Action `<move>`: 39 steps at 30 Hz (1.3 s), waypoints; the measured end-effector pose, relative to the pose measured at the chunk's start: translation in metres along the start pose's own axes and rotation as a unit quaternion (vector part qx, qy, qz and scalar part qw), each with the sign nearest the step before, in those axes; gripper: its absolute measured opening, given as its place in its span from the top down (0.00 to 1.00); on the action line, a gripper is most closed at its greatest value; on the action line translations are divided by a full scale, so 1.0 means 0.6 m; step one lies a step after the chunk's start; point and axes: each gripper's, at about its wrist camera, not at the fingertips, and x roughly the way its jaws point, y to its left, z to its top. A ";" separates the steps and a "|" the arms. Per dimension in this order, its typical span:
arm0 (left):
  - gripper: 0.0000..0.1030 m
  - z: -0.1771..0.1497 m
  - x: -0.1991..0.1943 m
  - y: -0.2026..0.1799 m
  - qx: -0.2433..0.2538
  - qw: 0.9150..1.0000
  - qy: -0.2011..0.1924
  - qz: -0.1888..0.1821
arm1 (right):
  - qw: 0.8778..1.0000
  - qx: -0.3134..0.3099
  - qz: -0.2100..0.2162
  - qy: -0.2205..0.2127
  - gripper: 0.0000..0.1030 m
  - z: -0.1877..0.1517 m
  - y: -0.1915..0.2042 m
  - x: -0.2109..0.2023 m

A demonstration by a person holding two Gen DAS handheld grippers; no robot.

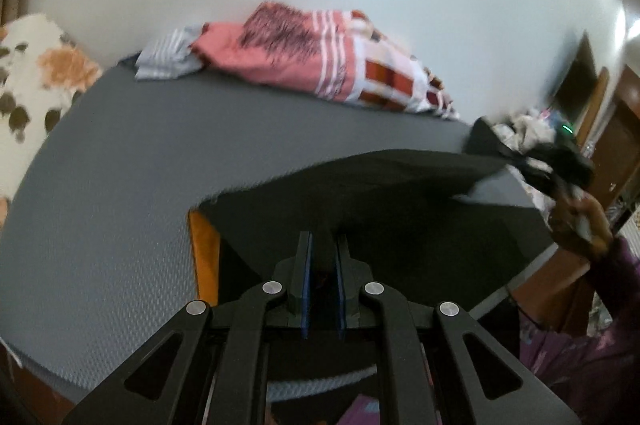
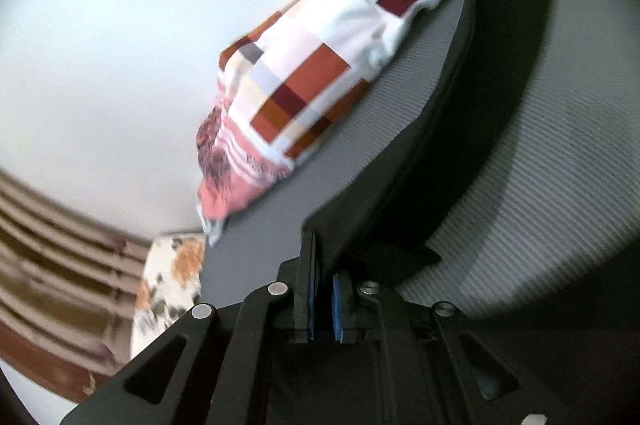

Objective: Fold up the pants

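Black pants (image 1: pixel 360 185) hang stretched above a grey mat (image 1: pixel 140 165). My left gripper (image 1: pixel 324 245) is shut on the near edge of the cloth, which passes between its blue pads. At the far right of the left wrist view the other gripper (image 1: pixel 560 165), blurred, holds the opposite end, with a hand (image 1: pixel 580 225) behind it. In the right wrist view my right gripper (image 2: pixel 324 265) is shut on the pants (image 2: pixel 420 145); the black cloth rises from between its jaws and runs away toward the upper right over the mat (image 2: pixel 560 185).
A pink and checked bedcover (image 1: pixel 320 65) lies bunched at the mat's far side against a white wall. A white cushion with brown patches (image 1: pixel 32 85) sits at the left. Cluttered items and wooden furniture (image 1: pixel 620 125) stand at the right. A purple sleeve (image 1: pixel 592 345) is near the bottom right.
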 end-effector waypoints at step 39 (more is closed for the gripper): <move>0.39 -0.057 -0.007 -0.102 0.049 0.992 0.023 0.111 | 0.990 0.098 -0.012 0.104 0.93 -0.189 -0.212 -0.040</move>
